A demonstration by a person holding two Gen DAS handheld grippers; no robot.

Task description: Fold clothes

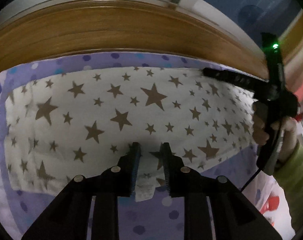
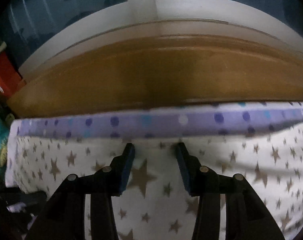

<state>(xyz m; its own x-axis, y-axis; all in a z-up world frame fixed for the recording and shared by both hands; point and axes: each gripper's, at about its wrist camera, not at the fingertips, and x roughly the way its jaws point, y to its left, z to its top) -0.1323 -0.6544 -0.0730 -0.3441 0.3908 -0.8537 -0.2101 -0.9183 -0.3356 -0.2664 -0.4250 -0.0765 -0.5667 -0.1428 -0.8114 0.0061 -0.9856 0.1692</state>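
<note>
With both the left gripper (image 1: 150,146) and right gripper (image 2: 155,147) parted wide over the star-print garment (image 1: 121,110), its care label (image 1: 144,192) at 6 o'clock risked being pinched alone.

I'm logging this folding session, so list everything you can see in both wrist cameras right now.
Star-print garment: one, white with grey-brown stars, lying flat on the sheet.
Care label: one, white, at the garment's near edge, between the left claw's fingers.
Polka-dot sheet: one, lilac with purple, blue and white dots, under the garment.
Wooden board: one, brown, along the far edge of the sheet.
Red object: one, far left in the right wrist view, unclear what it is.
Left claw: black, open, over the garment's near edge.
Right claw: black, open, over the garment's far edge.
Hand: one, green sleeve, holding the right claw.
</note>
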